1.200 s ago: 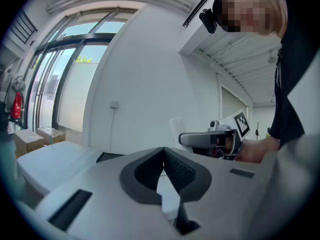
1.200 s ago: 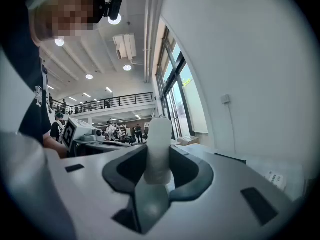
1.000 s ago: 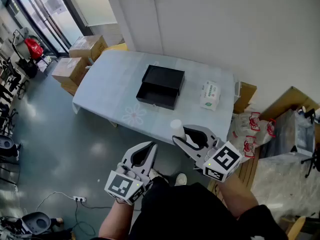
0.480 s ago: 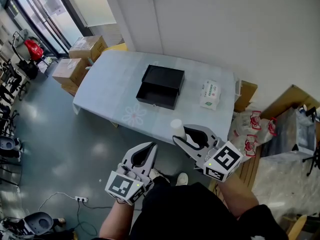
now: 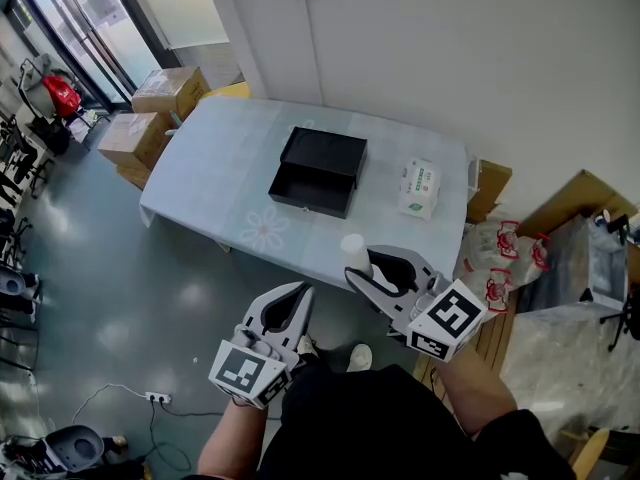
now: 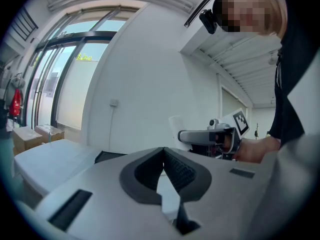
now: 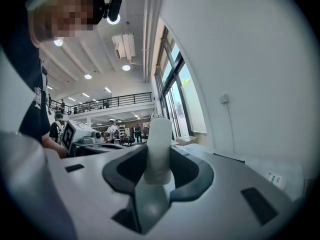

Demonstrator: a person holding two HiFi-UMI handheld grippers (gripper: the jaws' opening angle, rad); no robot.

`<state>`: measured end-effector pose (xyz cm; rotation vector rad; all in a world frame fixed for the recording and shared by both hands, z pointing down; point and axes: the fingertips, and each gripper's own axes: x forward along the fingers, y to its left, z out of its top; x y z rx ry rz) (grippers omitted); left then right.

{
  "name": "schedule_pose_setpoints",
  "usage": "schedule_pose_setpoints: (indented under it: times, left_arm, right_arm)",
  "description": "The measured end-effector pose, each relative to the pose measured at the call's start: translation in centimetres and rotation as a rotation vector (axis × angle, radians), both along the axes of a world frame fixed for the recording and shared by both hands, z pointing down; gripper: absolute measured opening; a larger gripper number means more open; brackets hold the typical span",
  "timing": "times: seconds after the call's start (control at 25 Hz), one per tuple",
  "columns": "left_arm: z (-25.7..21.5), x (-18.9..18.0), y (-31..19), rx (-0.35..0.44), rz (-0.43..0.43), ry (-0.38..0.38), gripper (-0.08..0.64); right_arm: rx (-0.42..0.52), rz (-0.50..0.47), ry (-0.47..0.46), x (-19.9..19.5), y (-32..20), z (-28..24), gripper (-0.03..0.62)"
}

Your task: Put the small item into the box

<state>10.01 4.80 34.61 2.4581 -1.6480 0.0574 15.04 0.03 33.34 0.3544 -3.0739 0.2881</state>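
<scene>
Small white cylinder (image 7: 158,149) sits clamped between the right tongs (image 5: 373,267); left tongs (image 6: 163,155) are clenched, empty.

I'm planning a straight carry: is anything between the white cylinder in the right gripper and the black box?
Nothing visible does. The right gripper is shut on the white cylinder, and only bare table lies before the black box. The pack lies to the box's right, off that line.

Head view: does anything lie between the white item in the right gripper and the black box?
Nothing: in the head view, only bare tablecloth separates the white item in the right gripper from the black box.
</scene>
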Motion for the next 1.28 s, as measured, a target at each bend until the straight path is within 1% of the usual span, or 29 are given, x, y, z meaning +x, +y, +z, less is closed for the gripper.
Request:
schedule_pose_setpoints:
  times: [0.24,0.52,0.72,0.88,1.08,1.28]
  left_arm:
    - [0.2,-1.6,-0.5,0.009,-0.002,-0.004,0.008]
    - [0.1,-4.1,-0.8,-0.003,0.001,0.011,0.008]
    - [0.1,-6.8,-1.1,-0.005,0.004,0.014,0.008]
    - [-0.3,-8.4,-1.4,-0.011,0.023,0.024,0.008]
    - [0.1,-11.8,-1.7,-0.006,0.028,0.019,0.008]
    - [0.3,-14.5,-2.1,-0.013,0.044,0.030,0.008]
  right_arm:
    - [-0.006,0.009,0.006,-1.1,-0.6,0.0,0.143]
    - [-0.010,0.015,0.009,-3.8,-1.1,-0.2,0.144]
    - [-0.010,0.021,0.013,-6.2,-1.3,-0.6,0.144]
    - [-0.016,0.029,0.015,-8.1,-1.5,-0.7,0.144]
    - [-0.028,0.041,0.022,-11.2,-1.8,-0.5,0.144]
    - [-0.043,0.051,0.030,-14.0,-2.2,0.0,0.144]
